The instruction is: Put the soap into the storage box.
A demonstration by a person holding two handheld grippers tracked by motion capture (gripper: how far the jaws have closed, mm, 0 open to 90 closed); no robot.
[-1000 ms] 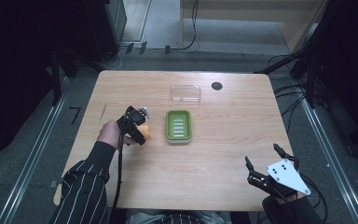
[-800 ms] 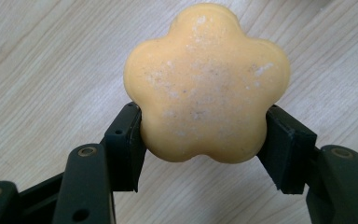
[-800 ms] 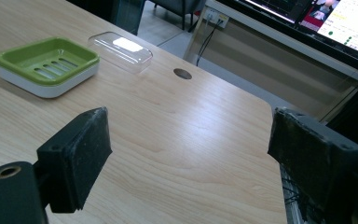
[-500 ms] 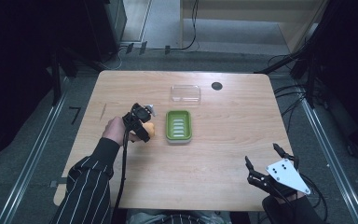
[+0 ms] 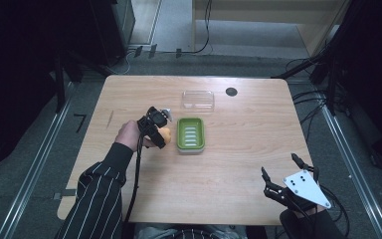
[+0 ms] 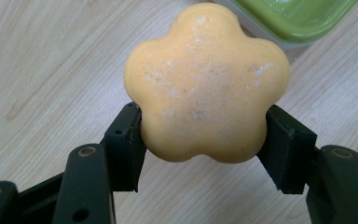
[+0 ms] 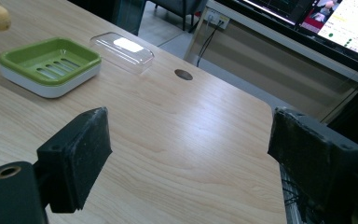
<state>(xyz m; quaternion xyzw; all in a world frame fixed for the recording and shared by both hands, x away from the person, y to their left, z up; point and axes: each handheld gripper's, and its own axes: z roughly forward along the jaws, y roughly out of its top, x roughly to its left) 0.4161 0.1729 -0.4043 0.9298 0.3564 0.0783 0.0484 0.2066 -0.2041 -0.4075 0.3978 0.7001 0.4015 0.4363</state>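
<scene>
An orange flower-shaped soap [image 6: 207, 84] is clamped between the two black jaws of my left gripper [image 6: 204, 140]. In the high view the left gripper [image 5: 159, 130] holds the soap [image 5: 164, 133] just left of a green soap dish [image 5: 191, 134] with a slotted floor. The dish's corner [image 6: 289, 18] lies right behind the soap in the left gripper view. My right gripper [image 5: 287, 174] stands open over the table's near right corner, nothing between its pads [image 7: 81, 154]. From there the dish [image 7: 49, 63] lies far off to the left.
A clear plastic lid [image 5: 198, 100] lies behind the dish, seen as lid [image 7: 122, 49] in the right gripper view. A round dark cable hole [image 5: 231, 91] sits at the back of the wooden table [image 5: 238, 164]. Metal rails and cables run along the floor on both sides.
My left gripper has carried the soap to the right, closer to the green dish. The right gripper has stayed where it was.
</scene>
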